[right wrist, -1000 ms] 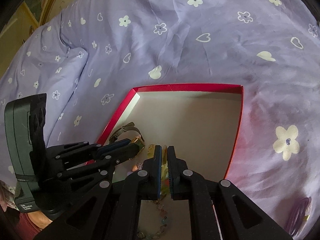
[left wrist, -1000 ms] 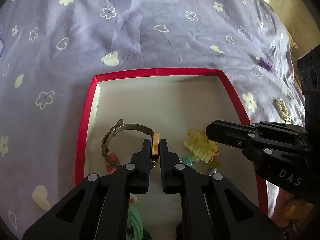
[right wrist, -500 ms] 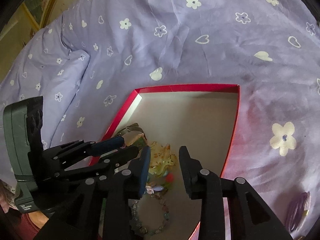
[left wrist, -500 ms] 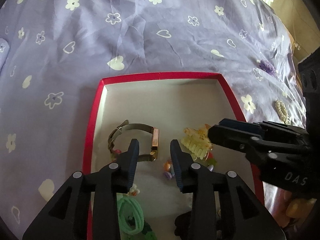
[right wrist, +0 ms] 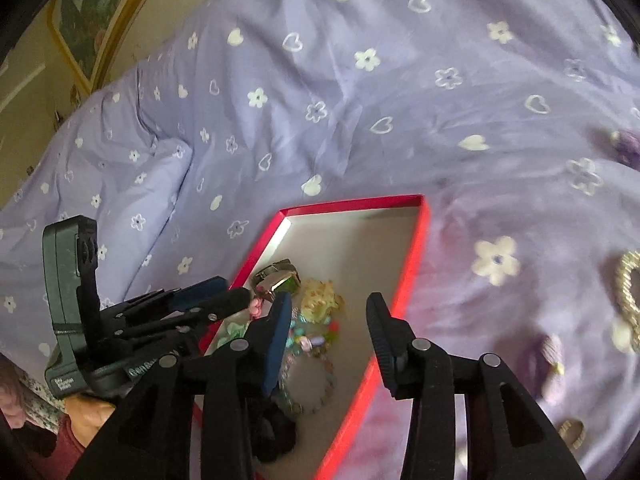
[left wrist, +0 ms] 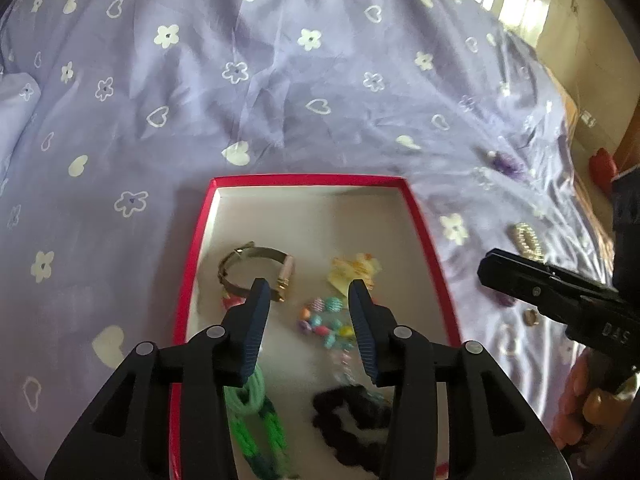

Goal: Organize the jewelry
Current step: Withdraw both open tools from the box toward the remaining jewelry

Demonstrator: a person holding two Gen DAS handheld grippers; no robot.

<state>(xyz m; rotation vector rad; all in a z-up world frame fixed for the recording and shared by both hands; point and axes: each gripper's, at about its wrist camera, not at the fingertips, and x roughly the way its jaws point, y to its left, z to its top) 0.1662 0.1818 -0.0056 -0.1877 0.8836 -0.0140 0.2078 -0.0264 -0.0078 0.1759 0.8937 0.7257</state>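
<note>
A red-rimmed box (left wrist: 308,179) (right wrist: 416,248) lies on the bed. In it are a gold watch (left wrist: 256,270) (right wrist: 278,278), a yellow hair claw (left wrist: 354,270) (right wrist: 320,298), a coloured bead bracelet (left wrist: 326,324) (right wrist: 312,340), a green hair tie (left wrist: 250,408) and a black scrunchie (left wrist: 352,416). My left gripper (left wrist: 306,304) hangs above the box, jaws opening, nothing between them. My right gripper (right wrist: 328,320) hovers over the box's right rim, jaws opening too, empty. Each gripper shows in the other's view: the right (left wrist: 552,292), the left (right wrist: 200,304).
The purple flowered bedsheet (left wrist: 280,100) spreads all round. Right of the box lie a pearl clip (left wrist: 528,240) (right wrist: 628,288), a purple hair piece (left wrist: 506,164) (right wrist: 626,146), a lilac clip (right wrist: 550,352) and a small ring (left wrist: 531,316) (right wrist: 574,432). A pillow (right wrist: 120,184) lies at the left.
Both grippers, shut a second ago, have opened, let go of the watch and the yellow claw, and drawn back and up from the box. The right one has shifted rightward.
</note>
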